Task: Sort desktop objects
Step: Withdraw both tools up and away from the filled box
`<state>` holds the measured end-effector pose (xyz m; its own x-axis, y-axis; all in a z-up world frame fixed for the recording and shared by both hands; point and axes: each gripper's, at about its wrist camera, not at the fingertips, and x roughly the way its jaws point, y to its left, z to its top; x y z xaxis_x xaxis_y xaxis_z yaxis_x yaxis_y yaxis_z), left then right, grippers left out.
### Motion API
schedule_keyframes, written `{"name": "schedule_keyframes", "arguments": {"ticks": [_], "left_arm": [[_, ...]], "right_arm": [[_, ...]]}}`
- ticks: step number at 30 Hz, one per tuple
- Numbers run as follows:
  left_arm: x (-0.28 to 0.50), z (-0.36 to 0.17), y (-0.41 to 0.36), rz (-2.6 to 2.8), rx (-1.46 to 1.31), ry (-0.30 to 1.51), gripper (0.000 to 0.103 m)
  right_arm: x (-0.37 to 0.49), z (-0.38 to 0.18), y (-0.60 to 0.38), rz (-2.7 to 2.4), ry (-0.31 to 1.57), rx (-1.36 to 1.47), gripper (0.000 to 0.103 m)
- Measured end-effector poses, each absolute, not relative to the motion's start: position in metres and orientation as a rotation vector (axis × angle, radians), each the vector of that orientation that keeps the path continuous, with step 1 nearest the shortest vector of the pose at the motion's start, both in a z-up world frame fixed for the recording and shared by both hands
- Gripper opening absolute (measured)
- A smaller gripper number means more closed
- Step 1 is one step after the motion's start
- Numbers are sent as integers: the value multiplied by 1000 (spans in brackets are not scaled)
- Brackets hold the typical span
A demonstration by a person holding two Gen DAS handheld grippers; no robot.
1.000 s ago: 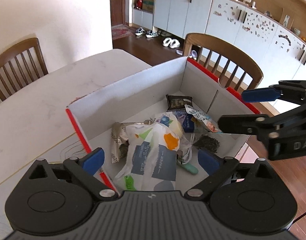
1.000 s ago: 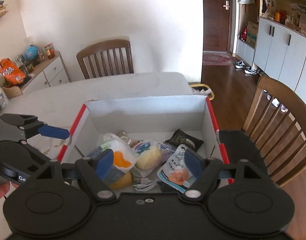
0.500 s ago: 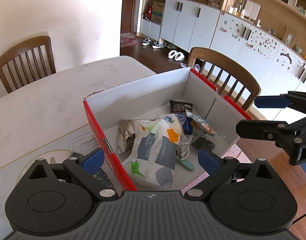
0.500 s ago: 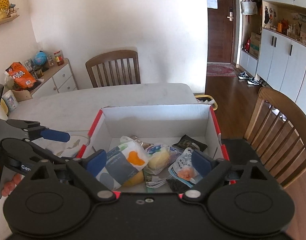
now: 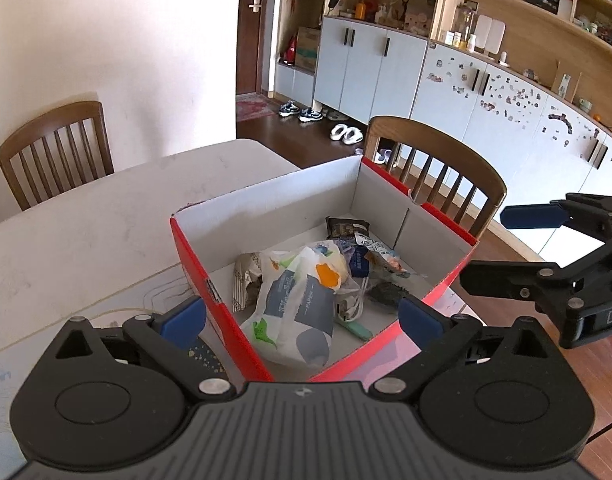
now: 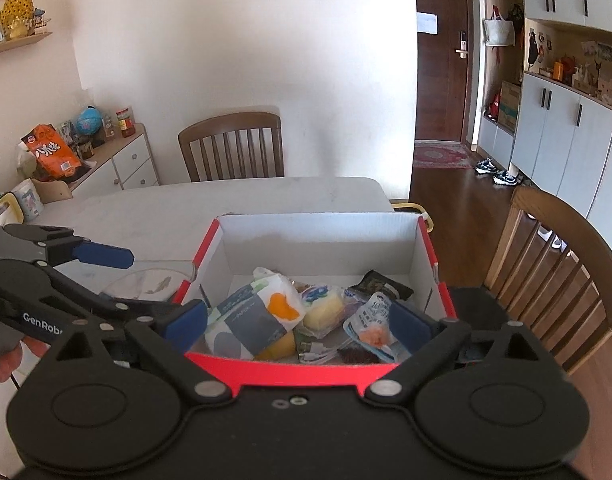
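A red cardboard box (image 5: 194,264) with a white inside stands on the pale table (image 5: 86,224). It also shows in the right wrist view (image 6: 290,368). It holds a patterned plastic bag (image 5: 298,308), a dark snack packet (image 5: 345,226), a white pouch (image 6: 375,318), a yellow wrapped item (image 6: 323,312) and a mint-green stick (image 5: 355,330). My left gripper (image 5: 302,318) is open and empty, above the box's near corner. My right gripper (image 6: 298,322) is open and empty, above the box's near wall. Each gripper shows in the other's view.
Wooden chairs stand at the table's far side (image 6: 232,146) and right side (image 5: 437,168). A sideboard (image 6: 118,160) with an orange snack bag and a globe is at the left. White cabinets (image 5: 385,64) line the far wall.
Both grippers have pulled back and up from the box, still open and empty. The whole box now shows in both views.
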<state>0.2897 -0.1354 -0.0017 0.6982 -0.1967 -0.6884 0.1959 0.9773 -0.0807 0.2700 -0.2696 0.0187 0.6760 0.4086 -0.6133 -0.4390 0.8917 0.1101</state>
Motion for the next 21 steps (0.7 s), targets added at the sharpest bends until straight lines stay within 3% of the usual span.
{"name": "schedule_keyframes", "arguments": {"ticks": [21], "left_arm": [[243, -1, -130, -186, -7, 762, 103]], "right_arm": [[226, 13, -262, 465, 639, -79, 98]]}}
